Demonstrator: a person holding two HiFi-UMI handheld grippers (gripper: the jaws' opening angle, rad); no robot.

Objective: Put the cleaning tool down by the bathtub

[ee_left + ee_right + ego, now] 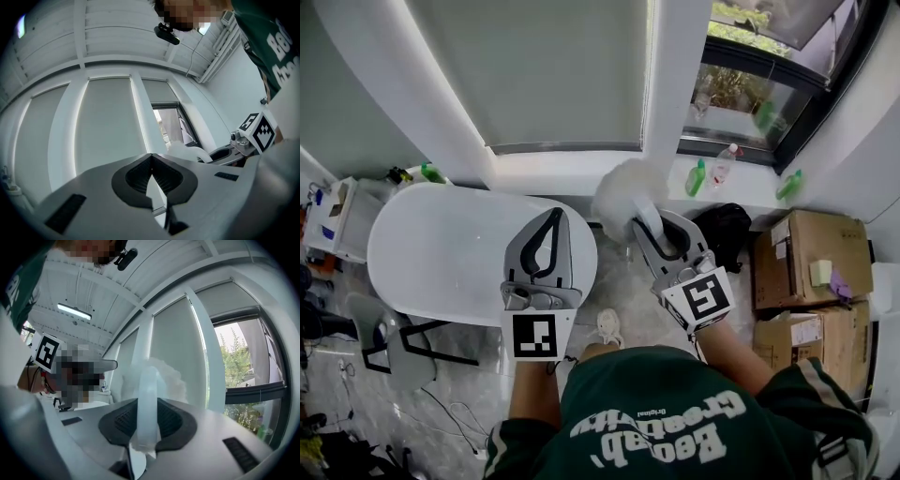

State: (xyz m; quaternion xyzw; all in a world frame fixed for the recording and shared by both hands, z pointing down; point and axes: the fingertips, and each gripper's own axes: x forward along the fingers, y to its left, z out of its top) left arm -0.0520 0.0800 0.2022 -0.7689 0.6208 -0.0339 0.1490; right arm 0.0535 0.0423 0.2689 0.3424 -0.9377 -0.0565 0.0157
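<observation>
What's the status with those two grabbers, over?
Left gripper shut, empty. Right gripper shut on cleaning tool, not yet down. Bathtub close by. Black bag and boxes crowd the floor beyond.

"Original" on green shirt [649, 413]

1. Head view looks steeply down over the bathtub [441, 258] and window blind [544, 66].
2. Left gripper view sits close behind its jaws, angled up at that blind.
3. Right gripper view likewise, sharing the blind.
</observation>
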